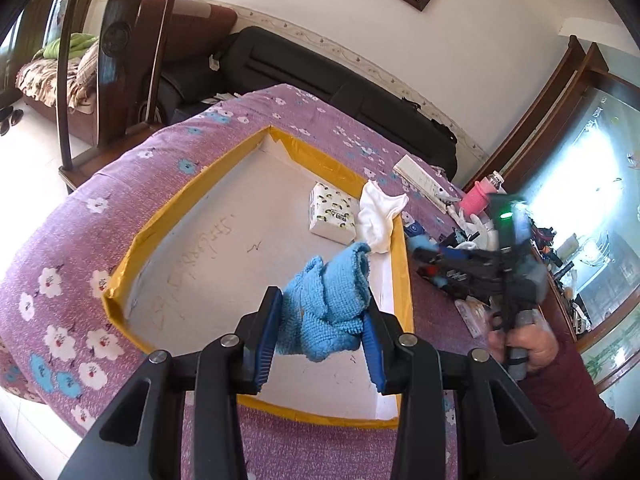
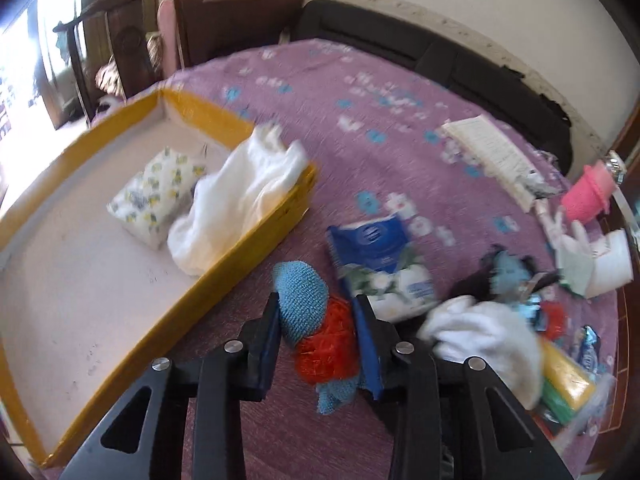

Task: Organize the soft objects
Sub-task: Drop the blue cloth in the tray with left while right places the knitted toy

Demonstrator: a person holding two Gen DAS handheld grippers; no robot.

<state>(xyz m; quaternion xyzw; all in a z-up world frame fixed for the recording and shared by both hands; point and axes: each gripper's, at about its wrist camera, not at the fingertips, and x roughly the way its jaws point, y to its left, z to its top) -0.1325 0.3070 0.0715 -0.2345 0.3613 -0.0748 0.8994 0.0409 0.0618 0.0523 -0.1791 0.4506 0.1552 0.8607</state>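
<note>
My left gripper (image 1: 324,312) is shut on a blue terry cloth (image 1: 332,304) and holds it above the near right part of the yellow-edged white tray (image 1: 168,216). In the tray lie a patterned tissue pack (image 1: 332,216) and a white cloth (image 1: 378,216) draped over its right rim. My right gripper (image 2: 316,320) is shut on a blue and red knitted scrubber (image 2: 320,328), just right of the tray's wall (image 2: 224,280). The right gripper also shows blurred in the left wrist view (image 1: 424,256).
On the purple flowered cover (image 2: 360,100) lie a blue-and-white tissue pack (image 2: 380,260), a white cloth (image 2: 484,332), a white flat box (image 2: 492,156), a pink cup (image 2: 588,196), yellow and green sponges (image 2: 568,384) and small clutter. A dark chair (image 1: 120,60) and black sofa (image 1: 320,76) stand behind.
</note>
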